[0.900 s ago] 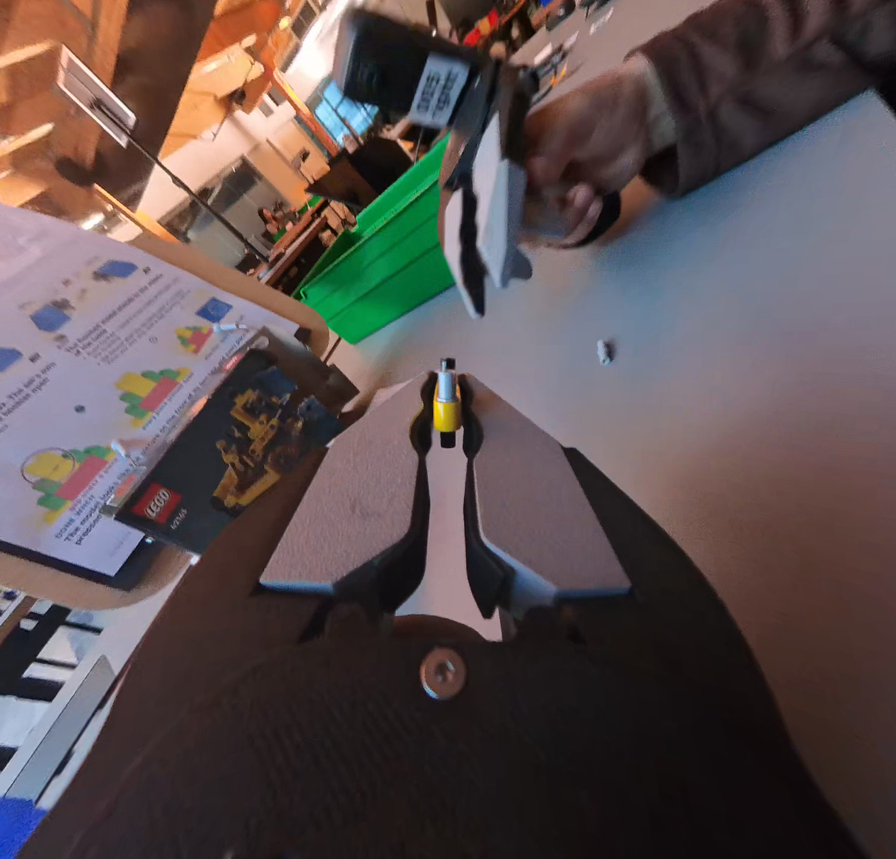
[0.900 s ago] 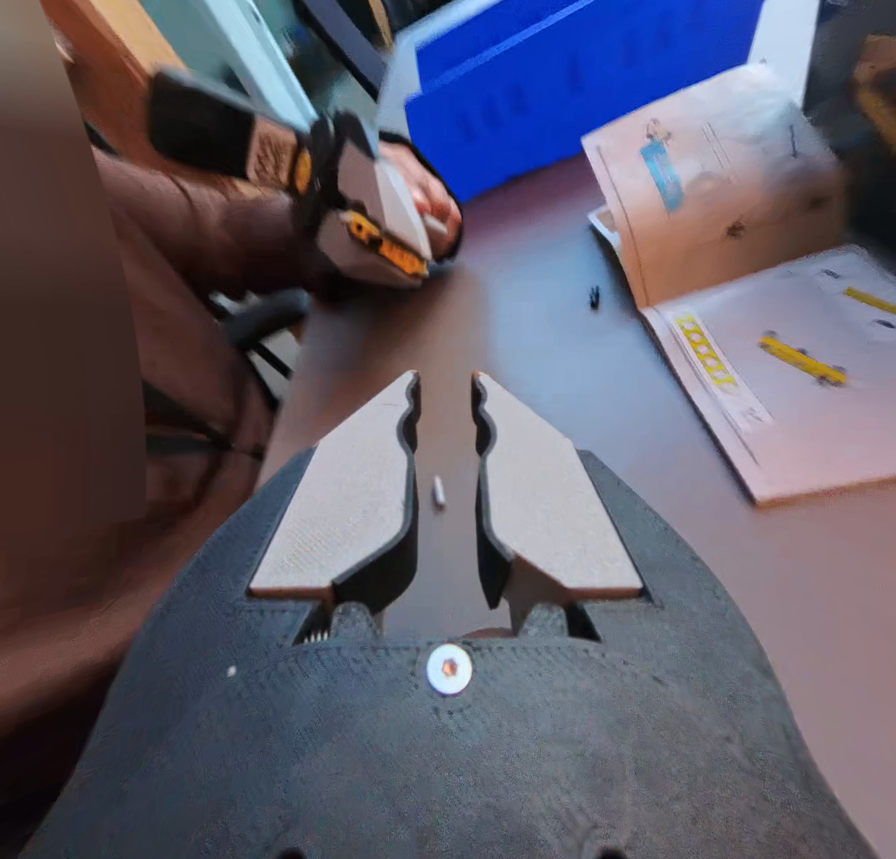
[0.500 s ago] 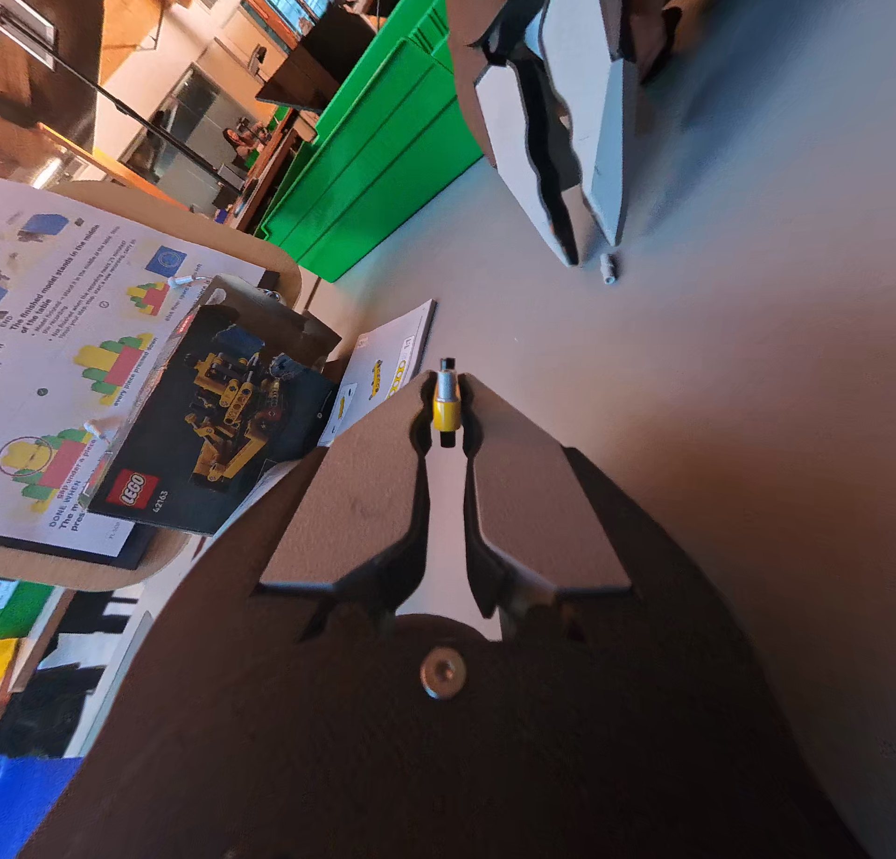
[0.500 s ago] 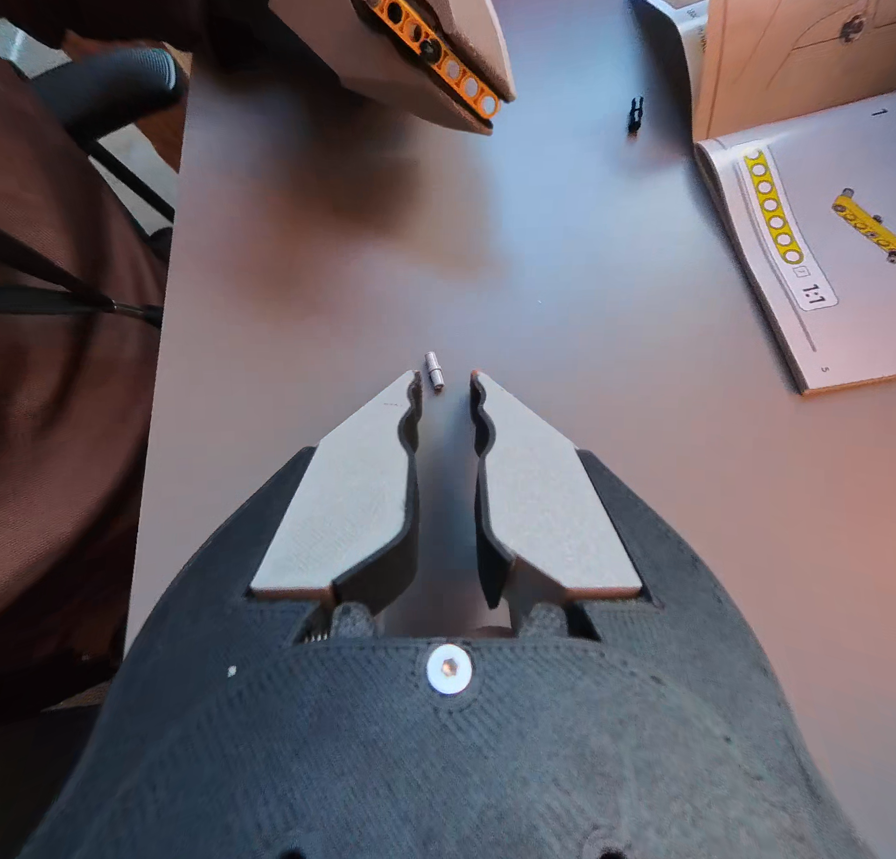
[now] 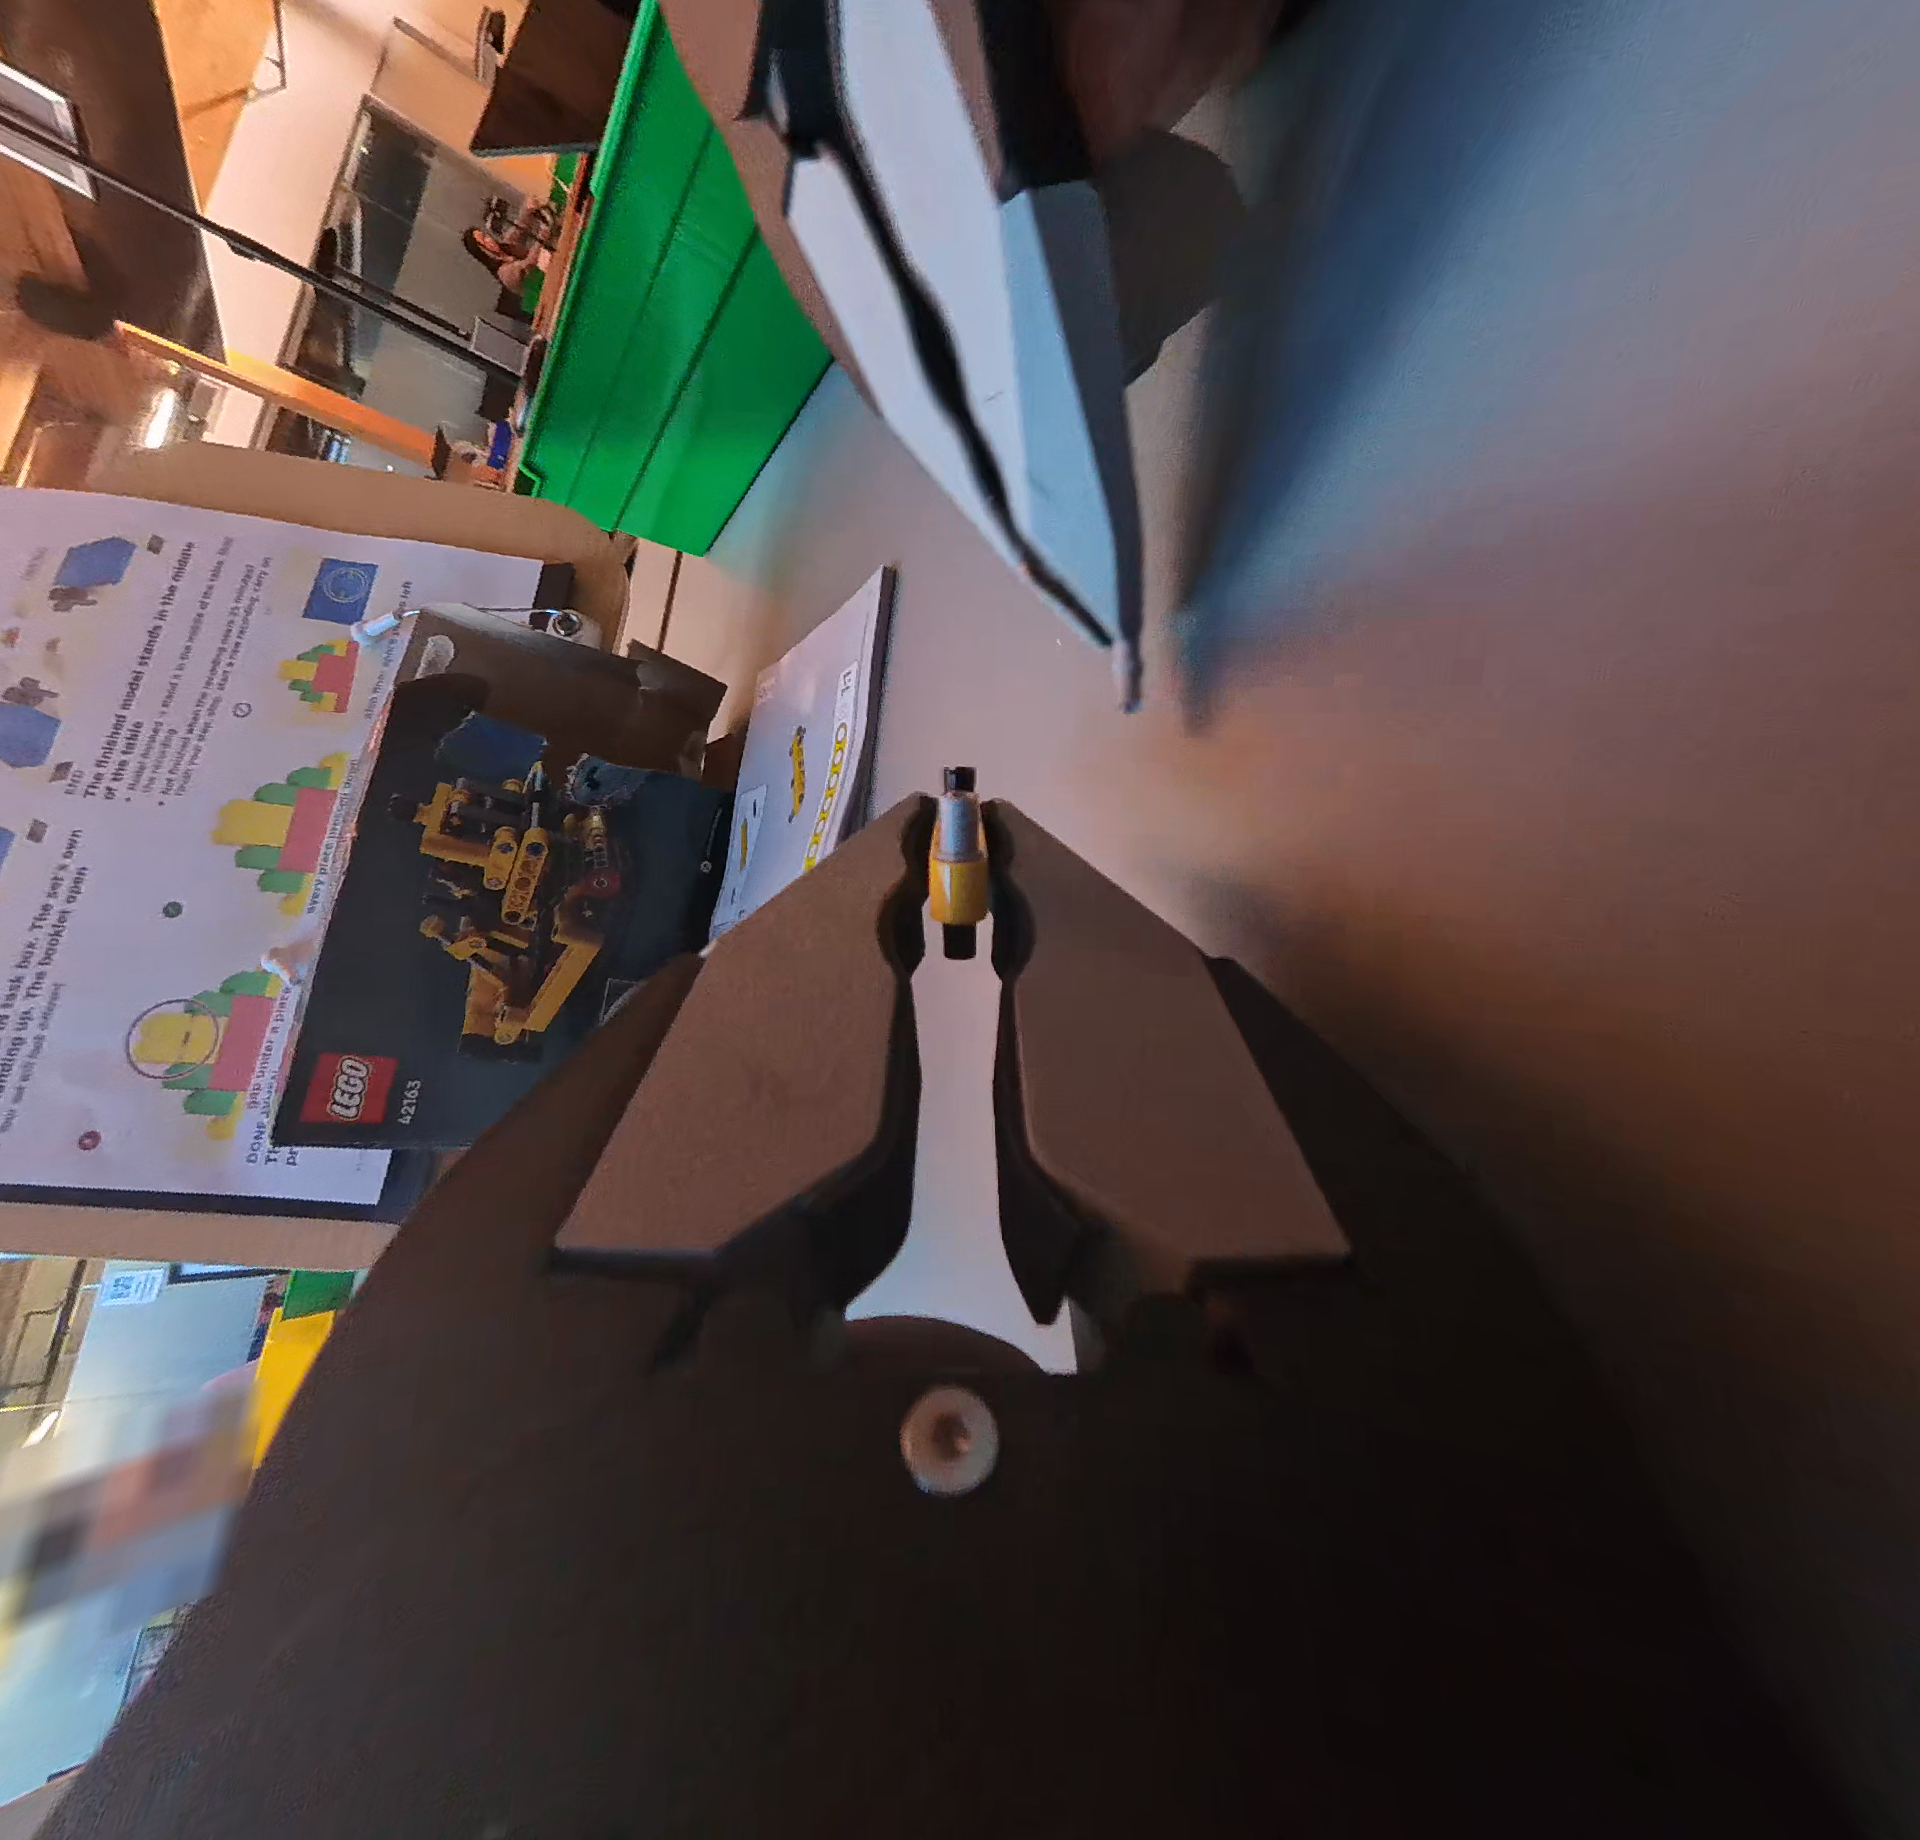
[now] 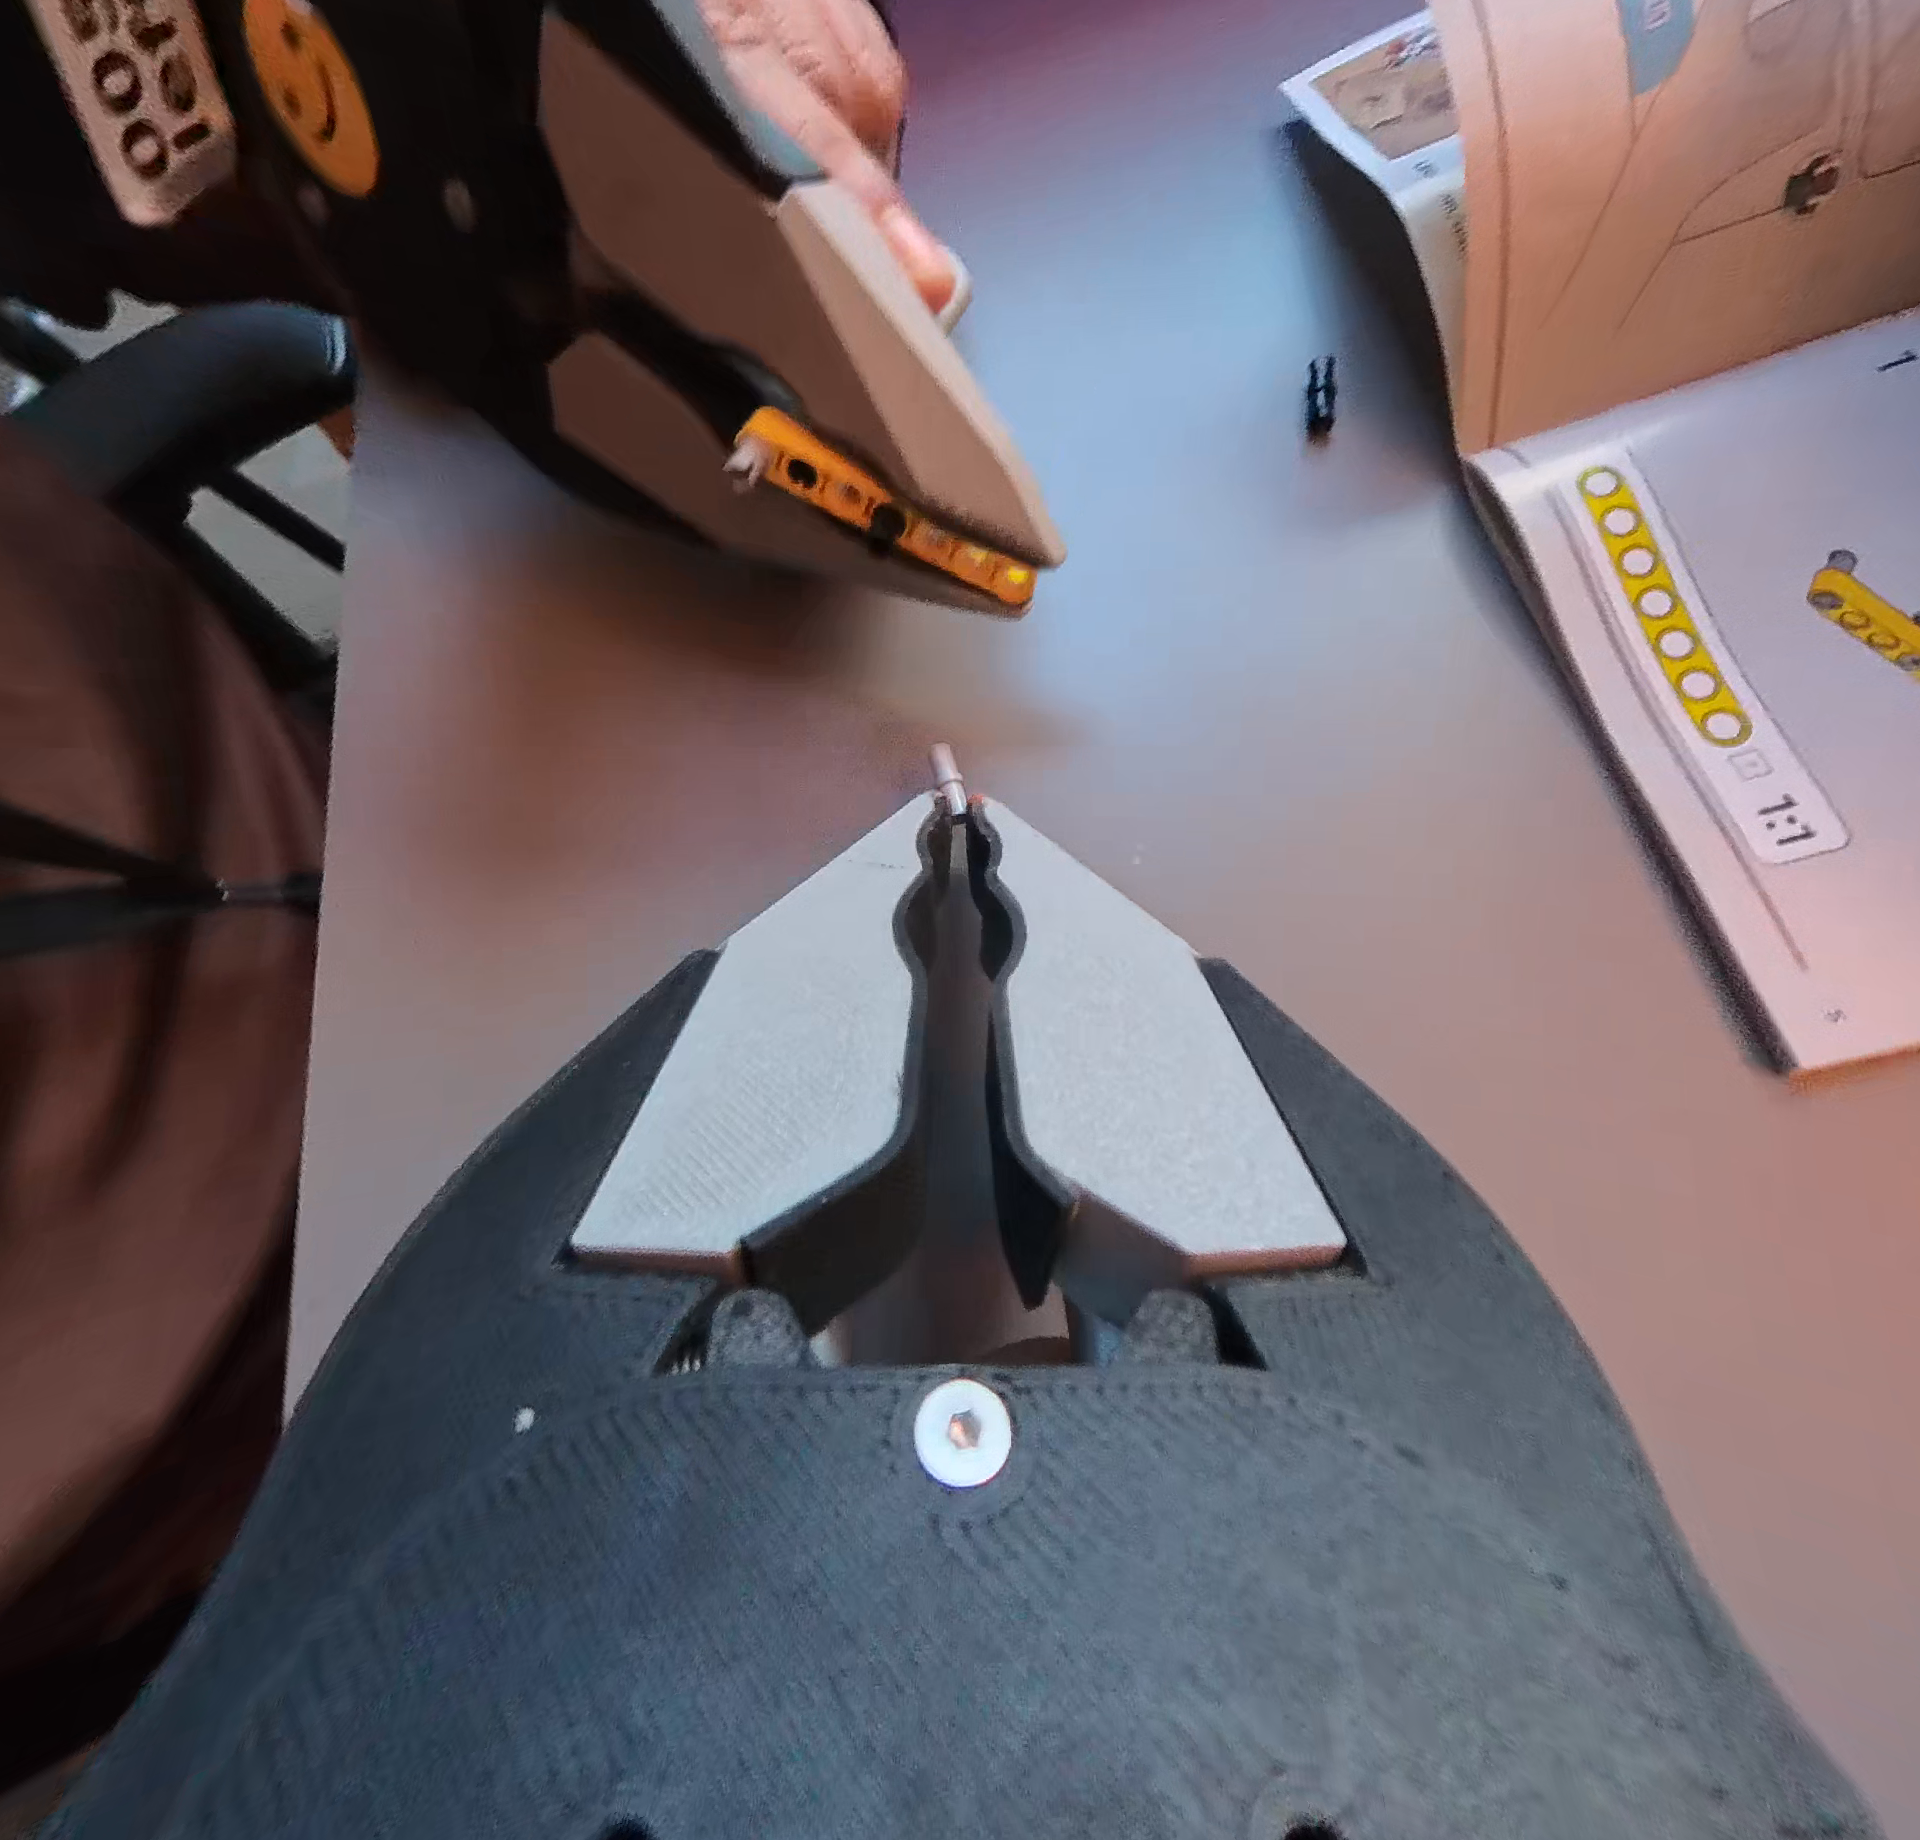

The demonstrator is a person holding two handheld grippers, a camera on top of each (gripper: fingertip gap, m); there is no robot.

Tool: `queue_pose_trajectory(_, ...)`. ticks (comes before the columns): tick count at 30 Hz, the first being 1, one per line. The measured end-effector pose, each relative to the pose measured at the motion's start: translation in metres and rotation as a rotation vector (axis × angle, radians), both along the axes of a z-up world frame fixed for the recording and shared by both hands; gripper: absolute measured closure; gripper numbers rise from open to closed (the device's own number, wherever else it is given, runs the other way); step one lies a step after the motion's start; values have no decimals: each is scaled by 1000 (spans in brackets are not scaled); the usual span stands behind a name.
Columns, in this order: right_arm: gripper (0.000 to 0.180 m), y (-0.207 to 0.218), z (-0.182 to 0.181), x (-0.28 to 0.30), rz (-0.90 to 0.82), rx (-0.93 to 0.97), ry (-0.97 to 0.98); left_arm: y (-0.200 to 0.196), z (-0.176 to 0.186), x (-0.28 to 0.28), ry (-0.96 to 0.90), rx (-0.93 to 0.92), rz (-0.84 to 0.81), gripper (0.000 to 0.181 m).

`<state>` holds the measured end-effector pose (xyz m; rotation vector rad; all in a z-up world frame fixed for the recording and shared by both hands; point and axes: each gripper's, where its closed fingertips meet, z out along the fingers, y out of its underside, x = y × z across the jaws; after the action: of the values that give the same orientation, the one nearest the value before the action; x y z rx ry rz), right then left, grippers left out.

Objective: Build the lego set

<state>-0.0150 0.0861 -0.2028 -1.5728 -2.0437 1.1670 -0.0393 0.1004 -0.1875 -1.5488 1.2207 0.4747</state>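
In the left wrist view, our left hand-held gripper (image 5: 958, 871) is closed on a yellow beam (image 5: 957, 881), seen end-on with a grey and a black pin through it. The right hand-held gripper (image 5: 1127, 673) comes down from the far right, its tips at the table (image 5: 1558, 751). The set's box (image 5: 468, 949) and open booklet (image 5: 821, 751) lie to the left.

In the right wrist view, our right hand-held gripper (image 6: 956, 814) has its tips pinched on a small grey pin (image 6: 945, 774), which appears to rest on the table. The beam hangs beyond, far left, and a black pin (image 6: 1320, 396) lies loose near the booklet. We judge this the pin-fetching step; next we must lift the pin and line it up with a free hole.
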Motion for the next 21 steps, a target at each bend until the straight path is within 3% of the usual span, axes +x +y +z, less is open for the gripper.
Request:
queue_pose_trajectory(5, 180, 10, -8, -8, -47, 116, -16, 2, -5, -2, 20, -19, 16, 175)
queue_pose_trajectory(17, 170, 7, -7, 1, 8, 94, -8, 2, -10, -3, 31, -39, 27, 175)
queue_pose_trajectory(21, 175, 5, -8, 3, 27, 110, -6, 1, -11, -2, 39, -42, 24, 175)
